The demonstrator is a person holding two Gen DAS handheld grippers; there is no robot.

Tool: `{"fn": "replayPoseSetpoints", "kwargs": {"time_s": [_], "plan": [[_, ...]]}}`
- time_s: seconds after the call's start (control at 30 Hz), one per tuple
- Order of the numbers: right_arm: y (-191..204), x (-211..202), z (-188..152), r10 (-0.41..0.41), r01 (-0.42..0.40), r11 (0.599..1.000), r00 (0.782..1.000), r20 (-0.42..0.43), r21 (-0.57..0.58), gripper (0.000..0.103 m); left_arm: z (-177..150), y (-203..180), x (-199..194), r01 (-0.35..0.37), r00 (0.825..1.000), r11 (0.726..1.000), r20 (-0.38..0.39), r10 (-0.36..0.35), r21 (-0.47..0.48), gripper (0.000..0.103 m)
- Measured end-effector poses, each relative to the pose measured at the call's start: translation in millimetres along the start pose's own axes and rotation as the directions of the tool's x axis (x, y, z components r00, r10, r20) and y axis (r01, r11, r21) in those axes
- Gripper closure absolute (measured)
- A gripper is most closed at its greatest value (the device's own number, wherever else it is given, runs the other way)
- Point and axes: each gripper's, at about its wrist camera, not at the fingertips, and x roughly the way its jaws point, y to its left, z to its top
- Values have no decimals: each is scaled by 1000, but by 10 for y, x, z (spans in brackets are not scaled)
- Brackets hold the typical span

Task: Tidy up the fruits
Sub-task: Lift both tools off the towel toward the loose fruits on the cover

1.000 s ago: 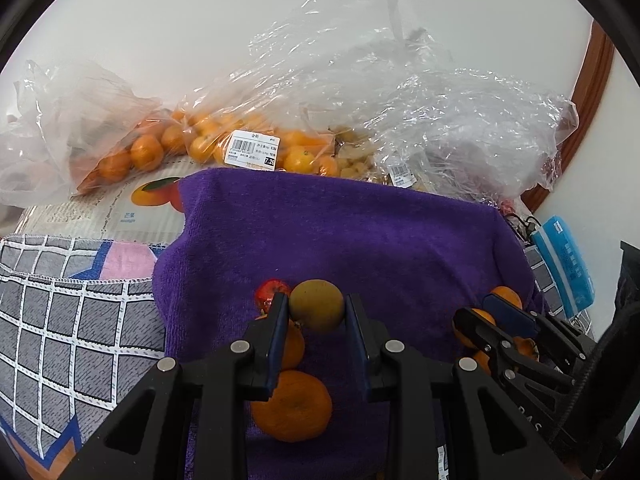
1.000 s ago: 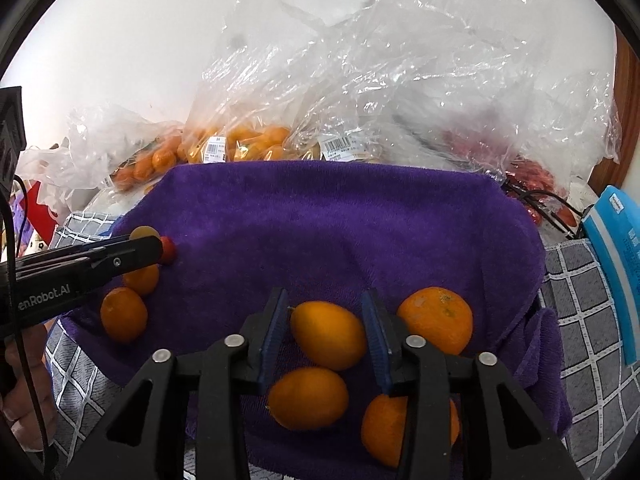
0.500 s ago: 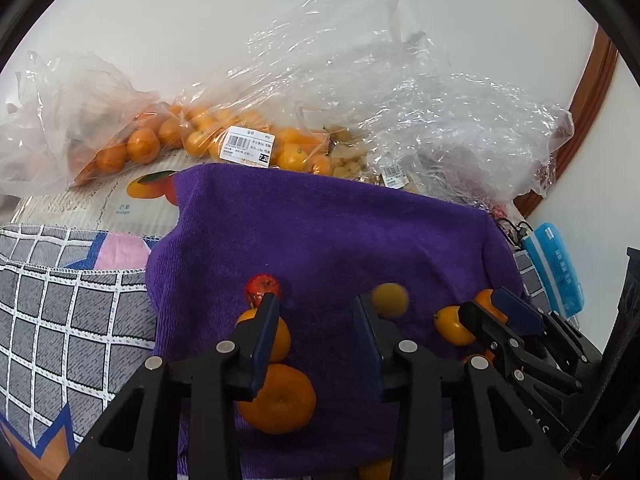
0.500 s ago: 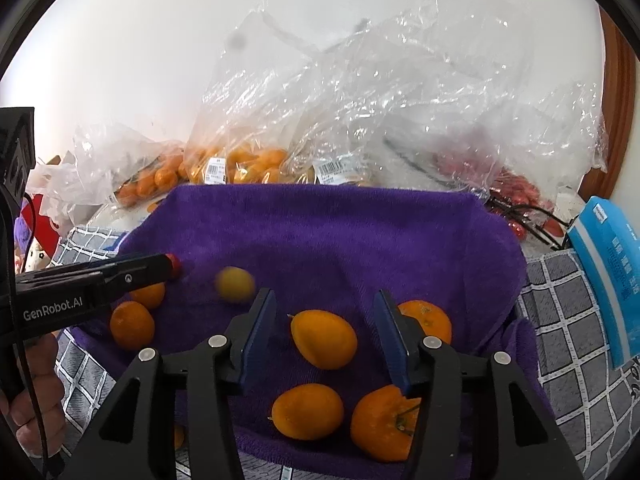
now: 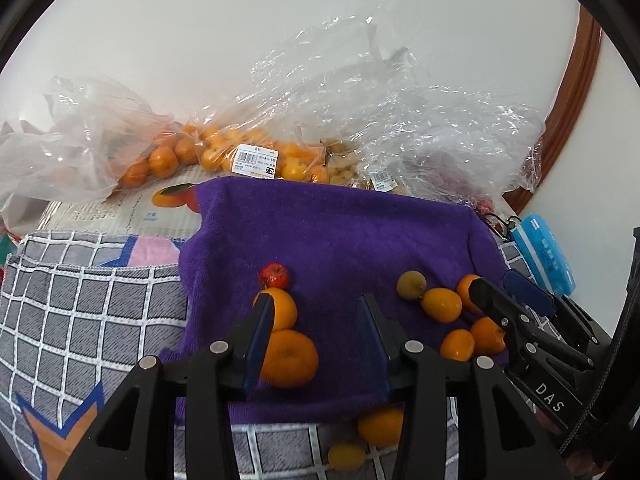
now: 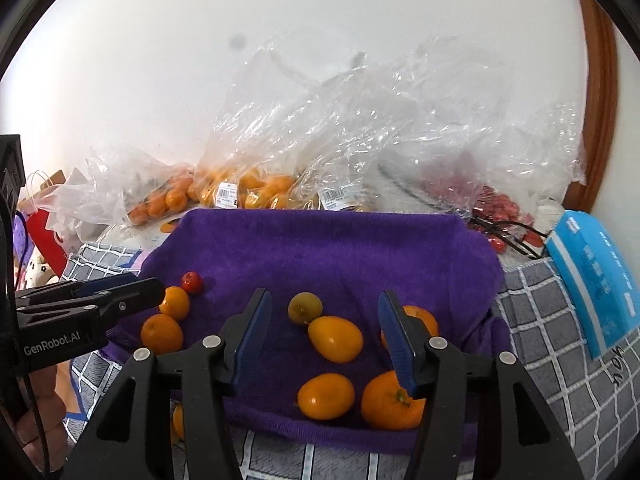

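- Two grippers, left gripper [image 5: 316,332] and right gripper [image 6: 324,334]: jaws opening, nothing between them.
- Oval orange fruit [image 6: 335,339]: smooth, light, likely rolls; grasp across the narrow middle.

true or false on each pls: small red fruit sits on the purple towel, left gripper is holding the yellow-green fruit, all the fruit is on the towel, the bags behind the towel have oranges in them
1. The small red fruit sits on the purple towel. True.
2. The left gripper holds the yellow-green fruit. False: its jaws are opening with nothing between them, and that fruit lies on the towel next to an oval orange fruit.
3. All the fruit is on the towel. False: an orange and a small yellow fruit lie off its near edge on the checked cloth.
4. The plastic bags behind the towel hold oranges. True.
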Motion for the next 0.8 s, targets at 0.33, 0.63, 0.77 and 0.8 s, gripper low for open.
{"fn": "replayPoseSetpoints", "kwargs": {"time_s": [0.33, 0.63, 0.77, 0.8], "plan": [[-12, -485, -144, -50, 50, 998, 998, 35, 24, 48, -201, -53, -269, 11, 1000, 1000, -6, -11, -7, 62], [-45, -878, -333, -53, 51, 997, 998, 37, 64, 48, -410, -179, -611, 3, 1000, 1000, 21, -3, 18, 62], [-3, -1041, -403, -44, 42, 998, 998, 44, 56, 48, -503, -203, -763, 1, 999, 1000, 39, -1, 20, 62], [9, -1073, -422, -43, 40, 998, 998, 45, 54, 48, -530, -204, -798, 3, 999, 1000, 40, -4, 21, 62]]}}
